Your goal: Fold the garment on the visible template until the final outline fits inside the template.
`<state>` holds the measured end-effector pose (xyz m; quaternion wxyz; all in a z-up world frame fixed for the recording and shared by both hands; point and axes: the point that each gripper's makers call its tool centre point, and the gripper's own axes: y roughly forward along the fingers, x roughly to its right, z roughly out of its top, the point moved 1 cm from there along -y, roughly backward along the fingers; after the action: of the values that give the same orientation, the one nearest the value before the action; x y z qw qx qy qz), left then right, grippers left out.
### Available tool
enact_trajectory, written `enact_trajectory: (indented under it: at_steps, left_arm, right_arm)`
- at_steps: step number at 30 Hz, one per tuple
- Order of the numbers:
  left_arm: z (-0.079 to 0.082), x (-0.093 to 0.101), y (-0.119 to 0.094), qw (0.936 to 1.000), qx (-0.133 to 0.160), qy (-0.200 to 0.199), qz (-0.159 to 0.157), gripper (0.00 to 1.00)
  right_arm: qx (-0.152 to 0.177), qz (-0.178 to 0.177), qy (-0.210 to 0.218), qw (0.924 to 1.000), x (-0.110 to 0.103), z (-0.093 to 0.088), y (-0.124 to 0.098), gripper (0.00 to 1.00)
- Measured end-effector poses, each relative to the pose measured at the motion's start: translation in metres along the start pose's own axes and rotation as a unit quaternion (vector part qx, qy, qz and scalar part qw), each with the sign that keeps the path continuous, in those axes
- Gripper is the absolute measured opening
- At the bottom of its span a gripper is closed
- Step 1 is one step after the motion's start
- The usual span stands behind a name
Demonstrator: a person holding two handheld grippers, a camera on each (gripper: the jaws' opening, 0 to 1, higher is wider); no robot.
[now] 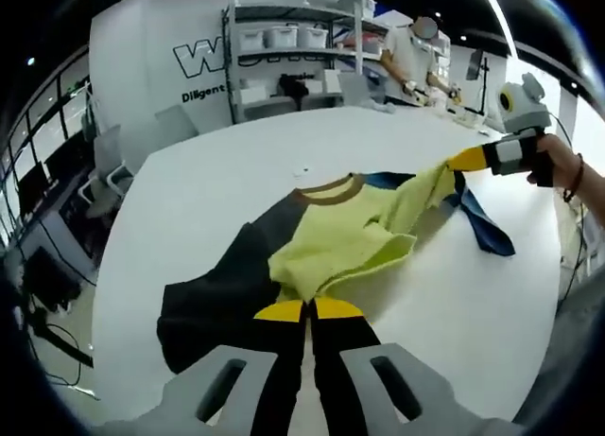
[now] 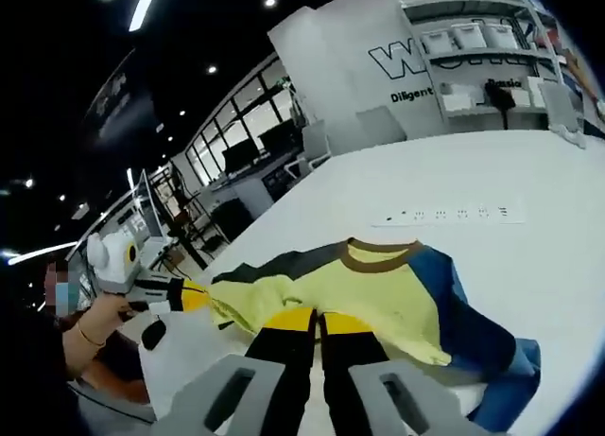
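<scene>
Garment (image 1: 331,237): yellow, black and blue sweatshirt, half-folded on white table (image 1: 189,181); left gripper (image 1: 307,310) and right gripper (image 2: 317,320) each pinch its yellow edge, apparently to carry that edge across.

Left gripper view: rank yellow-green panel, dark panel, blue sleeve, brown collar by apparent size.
1. Yellow-green panel and dark panel: look alike, and the dark one lies nearer the camera, so unranked.
2. Blue sleeve.
3. Brown collar.

A white table (image 1: 217,185) carries a crumpled yellow, black and blue garment (image 1: 331,242).
</scene>
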<state>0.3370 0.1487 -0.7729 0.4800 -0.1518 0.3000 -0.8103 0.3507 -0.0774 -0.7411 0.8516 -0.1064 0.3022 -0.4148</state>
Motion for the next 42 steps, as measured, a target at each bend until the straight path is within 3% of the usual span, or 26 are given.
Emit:
enact_trajectory:
  at_steps: [11,18,22,31,38,41,42]
  left_arm:
    - [-0.016,0.024,-0.03,0.9962,-0.045,0.057,-0.048,0.02]
    - [-0.026,0.031,-0.055,0.9928,-0.058,0.091,-0.052,0.02]
    - [-0.047,0.041,-0.069,0.9882,-0.09,0.105,-0.066,0.02]
    - [-0.098,0.063,-0.081,0.9742,-0.152,0.136,-0.096,0.02]
    - [-0.125,0.075,-0.089,0.9698,-0.175,0.131,-0.107,0.02]
    - [-0.136,0.082,-0.094,0.9634,-0.192,0.154,-0.107,0.02]
    - [-0.141,0.083,-0.097,0.9584,-0.203,0.17,-0.106,0.02]
  right_arm:
    - [-0.041,0.004,0.0,0.9991,-0.014,-0.024,-0.04,0.0]
    - [-0.083,0.008,-0.005,0.9965,-0.024,-0.044,-0.066,0.0]
    - [-0.123,-0.014,0.0,0.9924,-0.019,-0.064,-0.077,0.0]
    - [-0.121,-0.03,0.033,0.9917,-0.005,-0.084,-0.076,0.0]
    - [-0.146,-0.047,0.036,0.9875,0.009,-0.104,-0.07,0.0]
    - [-0.151,-0.055,0.035,0.9864,0.018,-0.111,-0.064,0.0]
    - [-0.152,-0.055,0.036,0.9862,0.019,-0.113,-0.062,0.0]
